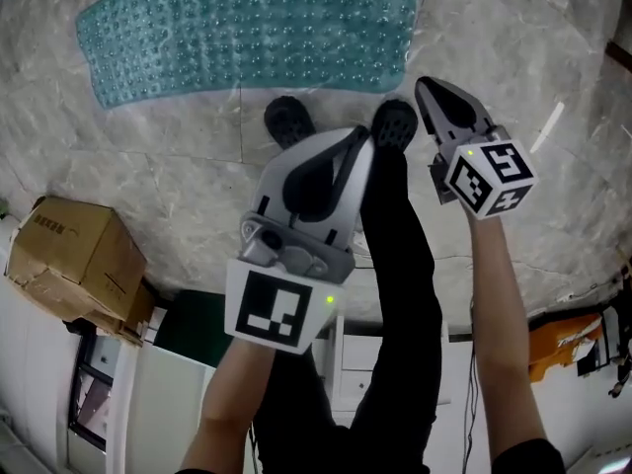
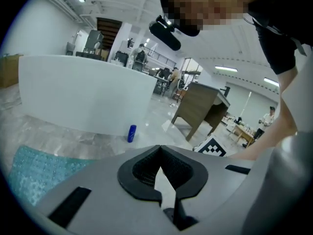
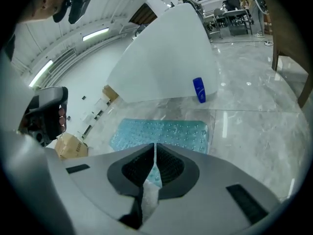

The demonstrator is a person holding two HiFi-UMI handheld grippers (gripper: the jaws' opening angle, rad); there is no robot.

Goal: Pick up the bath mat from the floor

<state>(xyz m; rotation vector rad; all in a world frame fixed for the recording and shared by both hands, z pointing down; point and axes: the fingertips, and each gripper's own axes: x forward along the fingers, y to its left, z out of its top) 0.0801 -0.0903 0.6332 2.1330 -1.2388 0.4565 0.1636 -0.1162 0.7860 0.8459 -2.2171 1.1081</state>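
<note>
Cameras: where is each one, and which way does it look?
Head view: on the person's head, looking down at the bath mat, both arms, legs, shoes, left gripper and right gripper.
Left gripper view: rides that gripper, looks along its shut fingers across the floor; an arm shows.
Right gripper view: rides that gripper, looks along its shut fingers down at the mat.
Shared: both gripper views show mat and blue bottle.

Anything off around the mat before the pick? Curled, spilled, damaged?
Bath mat lies flat on the floor, with no curl or spill visible. Only oddities: the cardboard box at left looks crumpled along one edge, and a blue bottle stands loose by the white panel.
</note>
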